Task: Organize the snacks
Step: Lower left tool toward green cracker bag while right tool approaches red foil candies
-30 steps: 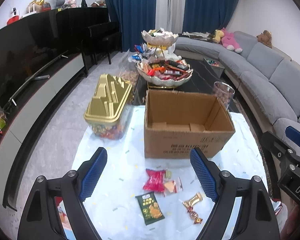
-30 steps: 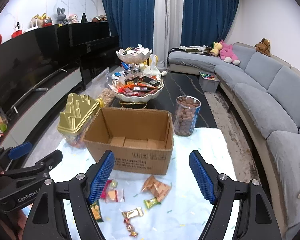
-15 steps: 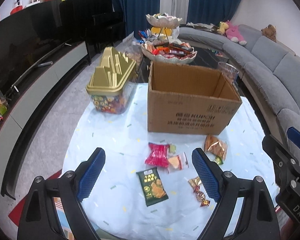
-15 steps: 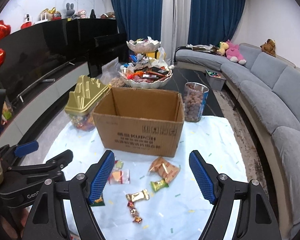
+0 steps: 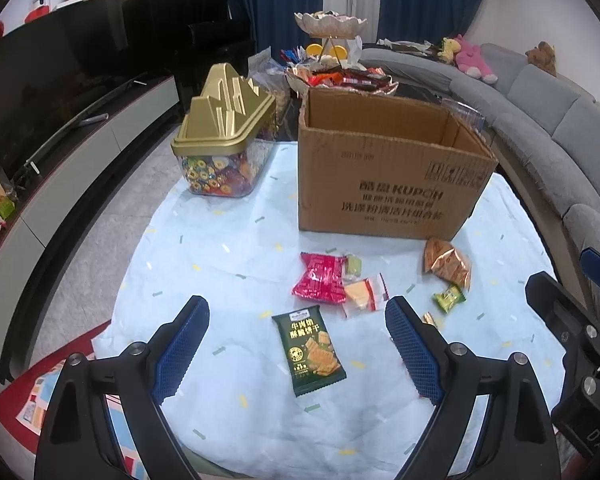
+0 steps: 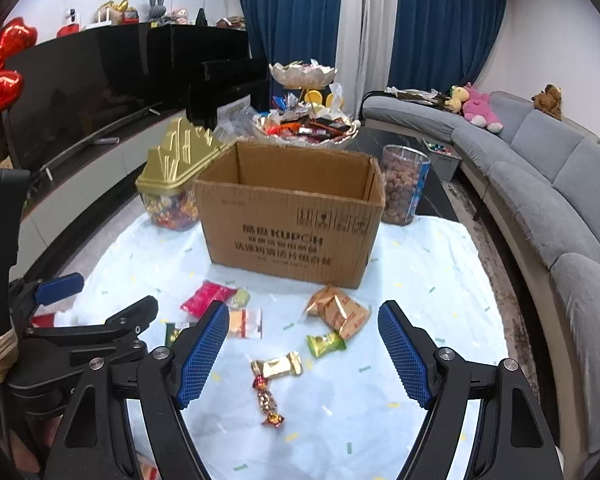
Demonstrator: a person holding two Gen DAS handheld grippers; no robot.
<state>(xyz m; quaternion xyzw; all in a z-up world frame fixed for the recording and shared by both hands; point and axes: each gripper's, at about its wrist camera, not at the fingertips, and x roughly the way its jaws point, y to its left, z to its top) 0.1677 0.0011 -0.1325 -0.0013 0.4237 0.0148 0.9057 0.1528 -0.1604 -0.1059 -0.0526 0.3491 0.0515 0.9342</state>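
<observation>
Cardboard: the open box (image 5: 384, 184) stands upright ahead of both my pairs of fingers, top flaps open, inside bare as far as I can see.
Cloth: a pale blue sheet covers the surface (image 5: 228, 248); its near edge curves just under my left fingers.
Left fingers: my left gripper (image 5: 296, 344) is spread wide and holds nothing; the pads hang above the cloth.
Between left fingers: the dark green biscuit packet (image 5: 310, 350) lies flat, touching neither pad.
Beyond left fingers: the pink packet (image 5: 320, 278) and a small clear sachet (image 5: 364, 294) lie touching each other, short of the box.
Right fingers: my right gripper (image 6: 300, 354) is parted wide and holds nothing.
Between right fingers: a gold-wrapped sweet (image 6: 278, 366) and a string of foil candies (image 6: 268, 400) lie in the gap, free of the pads.
Ahead of right fingers: a small green sweet (image 6: 325, 345) and an orange packet (image 6: 338, 312), touching, near the box's front wall.
Open room: bare cloth to the left of my left fingers and to the right of my right fingers, out to the cloth's edge.
Left of box: a gold-lidded candy tub (image 5: 224, 136), apart from the box.
Behind box, right: a clear jar of brown balls (image 6: 402, 188), just beside the box's far right corner.
</observation>
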